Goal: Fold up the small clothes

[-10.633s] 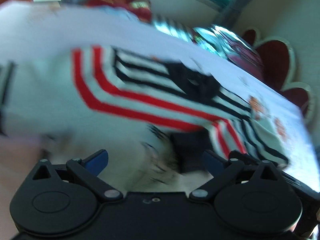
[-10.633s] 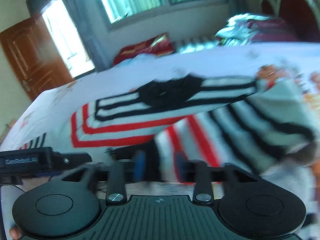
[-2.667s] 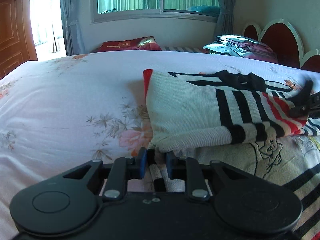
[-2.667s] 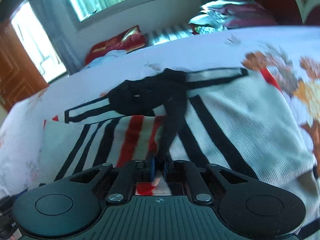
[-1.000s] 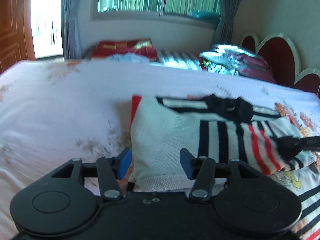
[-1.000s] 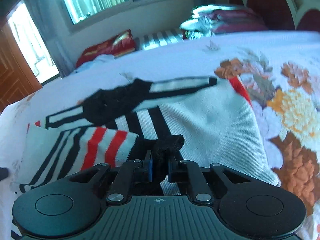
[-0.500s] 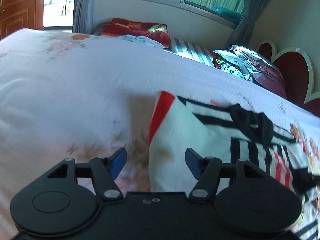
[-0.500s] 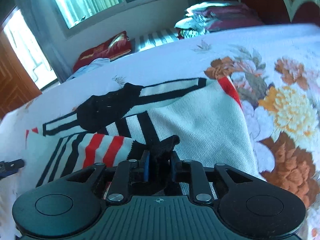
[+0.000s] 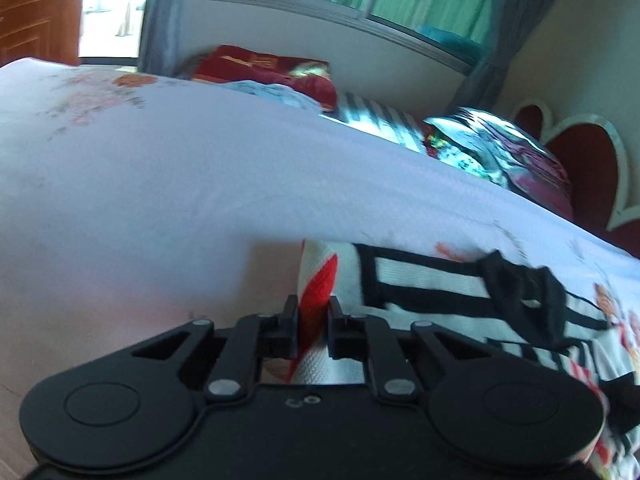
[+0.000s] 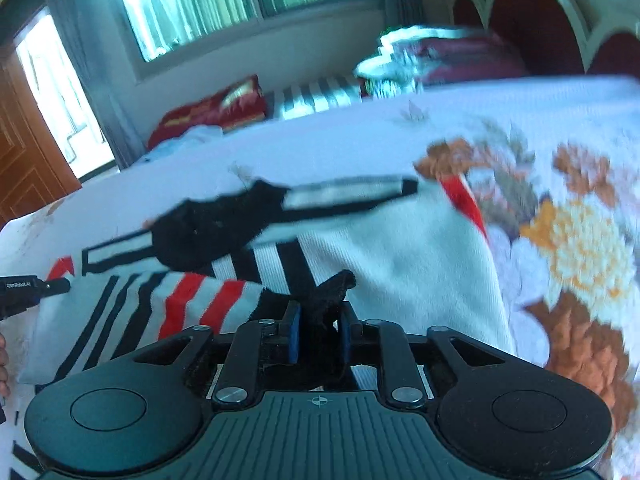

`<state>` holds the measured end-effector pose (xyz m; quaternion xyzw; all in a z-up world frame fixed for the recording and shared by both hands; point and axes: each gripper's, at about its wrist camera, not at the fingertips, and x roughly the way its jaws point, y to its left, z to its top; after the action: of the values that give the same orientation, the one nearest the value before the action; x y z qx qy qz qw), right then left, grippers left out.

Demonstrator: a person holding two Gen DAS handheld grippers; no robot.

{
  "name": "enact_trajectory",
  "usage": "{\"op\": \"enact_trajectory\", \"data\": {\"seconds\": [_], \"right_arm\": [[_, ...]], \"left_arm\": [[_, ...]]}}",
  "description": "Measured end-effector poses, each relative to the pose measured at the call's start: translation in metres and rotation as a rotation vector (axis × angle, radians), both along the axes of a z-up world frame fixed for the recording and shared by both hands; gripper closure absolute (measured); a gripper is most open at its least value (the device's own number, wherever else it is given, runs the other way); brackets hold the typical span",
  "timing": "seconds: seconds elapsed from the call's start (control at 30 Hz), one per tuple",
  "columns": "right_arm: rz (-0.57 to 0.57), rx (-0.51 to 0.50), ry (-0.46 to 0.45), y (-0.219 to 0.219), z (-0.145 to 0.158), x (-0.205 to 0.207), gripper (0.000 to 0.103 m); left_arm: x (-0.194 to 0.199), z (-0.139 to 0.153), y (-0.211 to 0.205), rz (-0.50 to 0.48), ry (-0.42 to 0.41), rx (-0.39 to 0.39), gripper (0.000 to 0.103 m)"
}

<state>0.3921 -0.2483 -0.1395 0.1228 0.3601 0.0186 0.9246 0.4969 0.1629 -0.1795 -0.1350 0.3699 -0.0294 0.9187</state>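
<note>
Striped knit sweater point(image 10: 400, 256), partly folded on the floral bedsheet point(image 10: 560, 128), pinched by both grippers.

It lies flat on the bed with a sleeve doubled across its front. The left gripper point(image 9: 313, 330) is clenched on the red-edged corner of the folded side, and the right gripper point(image 10: 318, 334) is closed on the black cuff point(image 10: 328, 292) of the striped sleeve. The knit looks soft, light and limp, so I judge it will sag and stretch wherever unsupported and drag on the sheet rather than slide cleanly. The ribbed cuff, hem and doubled fold edges look like the firmest places to take hold; a single layer mid-panel would likely just pull up a peak.
</note>
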Motion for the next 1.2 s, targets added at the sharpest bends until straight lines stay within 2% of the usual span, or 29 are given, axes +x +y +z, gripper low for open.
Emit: {"op": "enact_trajectory", "data": {"seconds": [0.07, 0.1, 0.13, 0.17, 0.2, 0.27, 0.33, 0.43, 0.53, 0.6, 0.8, 0.87, 0.93, 1.0, 1.1, 1.2], "right_arm": [[-0.012, -0.065, -0.01, 0.004, -0.003, 0.002, 0.089], [-0.019, -0.109, 0.031, 0.005, -0.011, 0.007, 0.101], [-0.025, -0.117, 0.071, 0.002, -0.021, 0.01, 0.101], [-0.027, -0.087, 0.059, -0.004, -0.023, 0.009, 0.101], [-0.027, -0.072, 0.063, -0.006, -0.021, 0.008, 0.101], [-0.037, -0.078, 0.05, -0.01, -0.015, 0.005, 0.101], [-0.062, -0.076, 0.023, -0.016, -0.008, 0.001, 0.101], [-0.077, -0.057, -0.022, -0.021, 0.004, -0.002, 0.1], [-0.034, -0.067, -0.05, -0.008, 0.013, 0.002, 0.088], [0.011, -0.065, -0.051, 0.006, 0.012, 0.007, 0.059], [0.107, -0.09, -0.006, 0.043, -0.003, 0.016, 0.058], [0.116, -0.127, 0.02, 0.047, -0.011, 0.018, 0.058], [0.125, -0.195, 0.048, 0.047, -0.023, 0.019, 0.058], [0.125, -0.216, 0.041, 0.044, -0.024, 0.016, 0.058], [0.095, -0.187, 0.052, 0.04, -0.017, 0.014, 0.058], [0.121, -0.142, 0.019, 0.047, -0.008, 0.005, 0.058]], "left_arm": [[0.002, -0.004, 0.002, 0.016, -0.006, 0.001, 0.091], [0.002, -0.005, 0.0, 0.013, -0.013, 0.017, 0.09], [0.003, -0.004, -0.001, 0.013, -0.014, 0.032, 0.087], [0.004, -0.004, -0.001, 0.021, -0.011, 0.035, 0.085], [0.003, -0.003, 0.0, 0.035, -0.006, 0.032, 0.078], [0.002, 0.002, 0.001, 0.033, -0.005, 0.047, 0.073], [-0.005, 0.01, 0.002, 0.046, -0.019, 0.079, 0.058], [-0.021, 0.027, 0.001, 0.042, -0.076, 0.101, 0.057], [-0.037, 0.039, -0.012, -0.023, -0.106, 0.105, 0.057], [-0.047, 0.04, -0.028, -0.082, -0.104, 0.113, 0.057], [-0.067, 0.021, -0.065, -0.177, -0.049, 0.139, 0.055], [-0.069, 0.009, -0.071, -0.183, -0.006, 0.173, 0.055], [-0.073, 0.004, -0.071, -0.201, -0.027, 0.208, 0.055], [-0.074, 0.005, -0.07, -0.203, -0.019, 0.213, 0.055], [-0.074, 0.009, -0.068, -0.193, 0.001, 0.201, 0.055], [-0.077, 0.012, -0.069, -0.181, 0.005, 0.206, 0.055]]}}
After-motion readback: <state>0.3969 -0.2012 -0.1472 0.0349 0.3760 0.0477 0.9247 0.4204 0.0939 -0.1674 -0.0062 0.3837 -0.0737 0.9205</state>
